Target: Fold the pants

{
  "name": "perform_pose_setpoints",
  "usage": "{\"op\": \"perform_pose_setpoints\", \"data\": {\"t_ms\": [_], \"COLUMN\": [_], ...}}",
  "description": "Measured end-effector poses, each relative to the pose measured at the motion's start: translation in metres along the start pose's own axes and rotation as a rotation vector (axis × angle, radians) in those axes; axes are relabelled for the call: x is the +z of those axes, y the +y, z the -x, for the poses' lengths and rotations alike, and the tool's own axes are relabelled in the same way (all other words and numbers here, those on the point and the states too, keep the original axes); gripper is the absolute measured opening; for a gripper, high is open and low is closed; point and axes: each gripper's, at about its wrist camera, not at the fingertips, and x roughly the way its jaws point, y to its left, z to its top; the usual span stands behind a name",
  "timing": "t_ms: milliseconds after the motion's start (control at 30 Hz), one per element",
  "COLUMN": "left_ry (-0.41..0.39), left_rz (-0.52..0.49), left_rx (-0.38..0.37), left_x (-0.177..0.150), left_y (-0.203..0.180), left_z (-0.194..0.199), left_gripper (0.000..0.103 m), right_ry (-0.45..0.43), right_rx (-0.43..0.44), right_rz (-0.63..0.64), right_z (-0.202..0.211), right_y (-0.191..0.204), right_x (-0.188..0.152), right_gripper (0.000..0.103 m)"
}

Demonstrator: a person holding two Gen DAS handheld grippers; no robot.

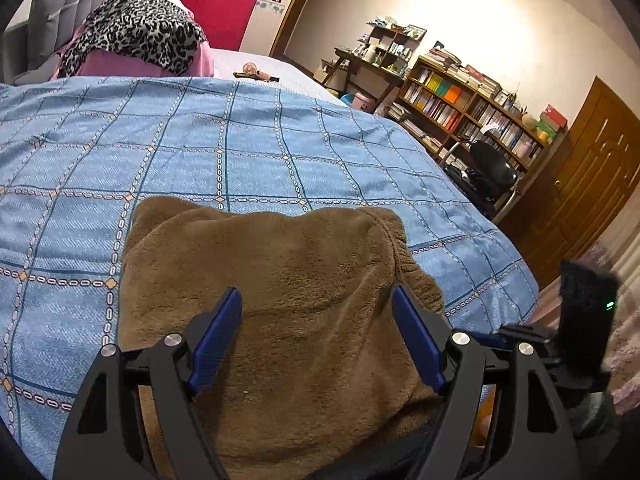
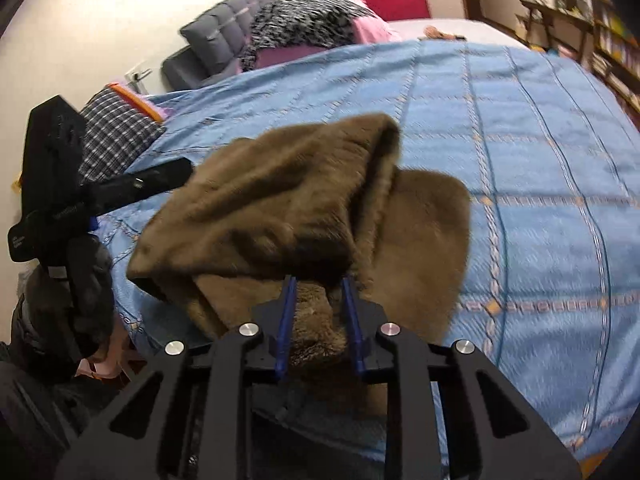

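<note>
Right tool [image 2: 319,285] clenching on brown pants [image 2: 280,200], lifting fold, blurred so apparently mid-fold; left tool [image 1: 316,300] hanging released over pants, lower centre; final folds remaining.

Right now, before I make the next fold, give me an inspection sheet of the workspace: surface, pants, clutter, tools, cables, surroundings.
Surface: bed under a blue checked bedspread, lightly wrinkled.
Job's things: brown fleece pants lie near the bed's front edge; in the right wrist view one part is raised and draped over the rest.
Clutter: leopard-print fabric on pink bedding by the grey headboard; a small object farther back; a plaid cloth at the bed's side.
Grippers: left tool open above the pants, nothing pinched; right tool shut on the pants' edge.
Cables: nothing seen.
Surroundings: bookshelf, black office chair, wooden door.
</note>
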Motion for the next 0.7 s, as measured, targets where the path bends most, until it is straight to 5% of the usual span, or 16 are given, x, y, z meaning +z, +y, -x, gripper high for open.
{"op": "perform_pose_setpoints", "data": {"t_ms": [267,367,433,467,600,700], "left_ry": [0.027,0.041,0.043,0.044,0.043,0.042], "left_rz": [-0.028,-0.038,-0.038,-0.041,-0.044,-0.044], "left_rx": [-0.022,-0.021,-0.024,-0.023,-0.029,-0.031], "left_x": [-0.004,-0.008,-0.010,-0.011,-0.012,-0.012], "left_y": [-0.006,-0.008,-0.010,-0.011,-0.010,-0.010], "left_z": [-0.004,-0.008,-0.009,-0.009,-0.007,-0.007], "left_gripper": [0.084,0.084,0.085,0.085,0.085,0.085], "right_ry": [0.028,0.008,-0.013,-0.023,-0.024,0.061], "right_rx": [0.097,0.183,0.230,0.236,0.261,0.274], "right_rz": [-0.110,-0.206,-0.291,-0.317,-0.406,-0.453], "right_z": [-0.005,-0.002,-0.003,-0.003,-0.017,-0.041], "right_y": [-0.022,-0.033,-0.044,-0.047,-0.058,-0.057], "right_x": [-0.002,0.006,0.014,0.020,0.038,0.042], "right_gripper": [0.026,0.037,0.062,0.067,0.067,0.067]}}
